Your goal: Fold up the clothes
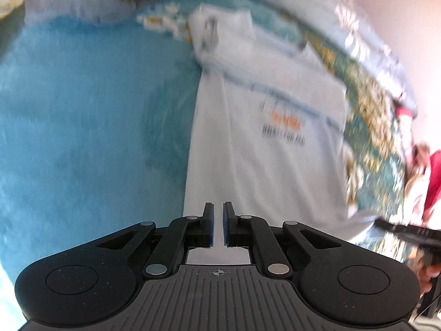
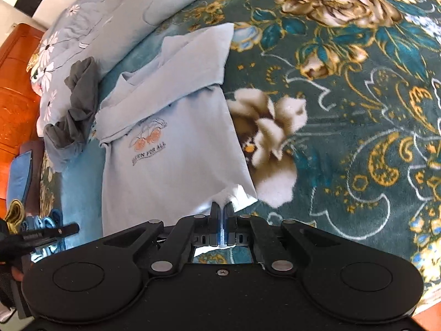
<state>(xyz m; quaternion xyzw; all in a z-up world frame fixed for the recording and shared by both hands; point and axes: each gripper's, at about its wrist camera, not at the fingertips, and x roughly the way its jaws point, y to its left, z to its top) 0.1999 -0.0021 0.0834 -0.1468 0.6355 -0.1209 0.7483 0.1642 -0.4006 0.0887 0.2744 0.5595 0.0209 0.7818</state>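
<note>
That light blue T-shirt (image 2: 171, 149) looks thin and floppy, so both hand-held grippers, left (image 1: 219, 224) and right (image 2: 221, 222), are pinched shut on the bottom hem right at their fingertips.

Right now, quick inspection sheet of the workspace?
Surface: bed with floral blanket, teal with gold and cream flowers.
Job's things: pale blue T-shirt, print side up, sleeves folded in, bottom hem lifted at both grippers.
Clutter: grey garment crumpled left of the shirt; flowered pillow behind it; small items at the left edge, too unclear to name.
Grippers: left gripper shut on the hem; right gripper shut on the hem corner.
Cables: nothing seen.
Surroundings: wooden headboard at left; pale wall; the left-wrist view is blurred.
</note>
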